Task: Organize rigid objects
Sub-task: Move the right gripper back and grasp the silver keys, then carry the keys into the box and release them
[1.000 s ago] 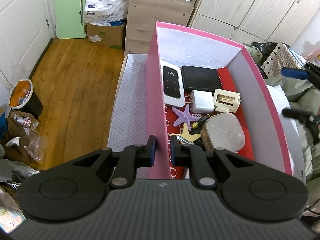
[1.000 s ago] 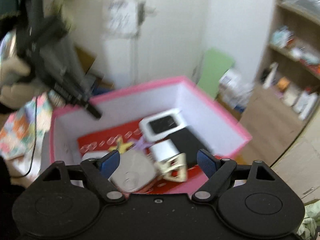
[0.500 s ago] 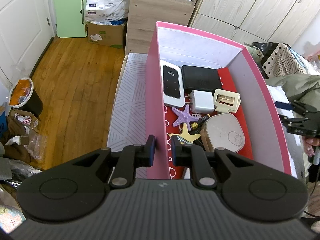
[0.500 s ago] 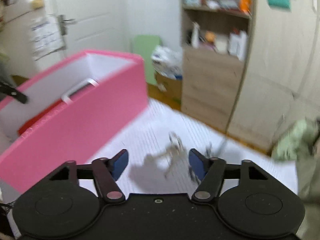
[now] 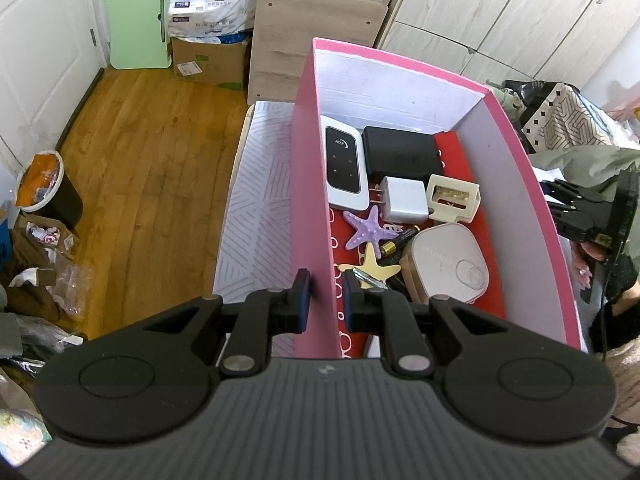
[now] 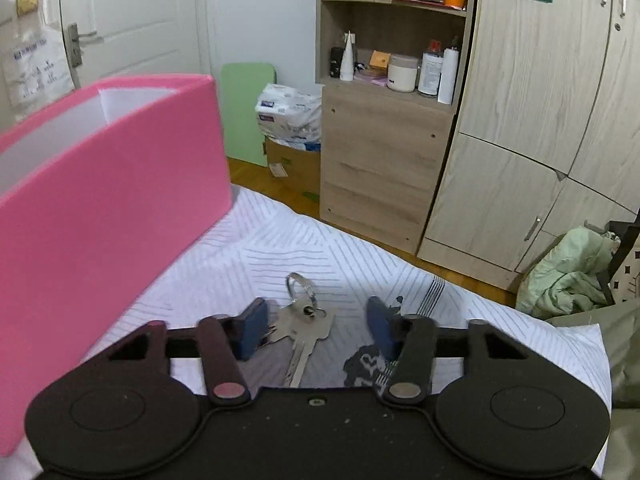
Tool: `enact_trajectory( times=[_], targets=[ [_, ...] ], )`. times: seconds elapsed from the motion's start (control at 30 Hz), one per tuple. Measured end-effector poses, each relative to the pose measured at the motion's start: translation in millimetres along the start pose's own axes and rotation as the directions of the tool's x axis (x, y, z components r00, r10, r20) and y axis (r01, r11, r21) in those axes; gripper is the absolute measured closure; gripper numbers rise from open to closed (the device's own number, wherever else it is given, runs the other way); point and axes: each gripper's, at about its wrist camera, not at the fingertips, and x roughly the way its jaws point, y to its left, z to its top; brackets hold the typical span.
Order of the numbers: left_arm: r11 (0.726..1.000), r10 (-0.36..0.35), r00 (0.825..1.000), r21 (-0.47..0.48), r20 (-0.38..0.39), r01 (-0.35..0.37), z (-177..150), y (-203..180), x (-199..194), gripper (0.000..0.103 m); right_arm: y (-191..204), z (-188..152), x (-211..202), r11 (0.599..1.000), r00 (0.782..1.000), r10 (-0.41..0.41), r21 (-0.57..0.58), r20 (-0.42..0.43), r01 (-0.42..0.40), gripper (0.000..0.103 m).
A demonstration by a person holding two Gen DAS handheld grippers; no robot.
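Observation:
A pink box stands on the striped white bedsheet. My left gripper is shut on its near left wall. Inside lie a white router, a black pack, a white charger, a cream plug block, two starfish and a round beige device. In the right wrist view a bunch of silver keys on a ring lies on the sheet between the fingers of my right gripper, whose jaws are closing; the pads stand apart from the keys. The pink box rises at its left.
A wooden cabinet with bottles and wardrobe doors stand beyond the bed. A green garment lies at the right. Wooden floor, a bin and a cardboard box are left of the bed.
My right gripper swung from over the box down to the sheet beside it, now straddles the keys, and its jaws have narrowed. The left gripper has kept its hold on the box wall.

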Motion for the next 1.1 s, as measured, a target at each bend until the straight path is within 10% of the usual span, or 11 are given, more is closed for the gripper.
enact_trajectory(
  times=[0.13, 0.87, 1.1],
  targets=[
    [1.000, 0.001, 1.000, 0.001, 0.002, -0.001, 0.0, 0.3, -0.3, 0.089, 2.6, 1.0, -2.7, 0.999, 0.999, 0.037, 0.024, 0.037, -0.038, 0.097],
    [0.999, 0.018, 1.000, 0.034, 0.013, -0.019, -2.4, -3.2, -1.0, 0.089, 49.6, 50.7, -111.5, 0.931, 0.899, 0.269, 0.146, 0.345, -0.334, 0.097],
    [0.999, 0.019, 1.000, 0.032, 0.021, -0.020, -3.9, -4.9, -2.1, 0.089, 79.8, 66.8, -108.5, 0.788, 0.796, 0.530, 0.178, 0.291, -0.590, 0.097]
  ],
)
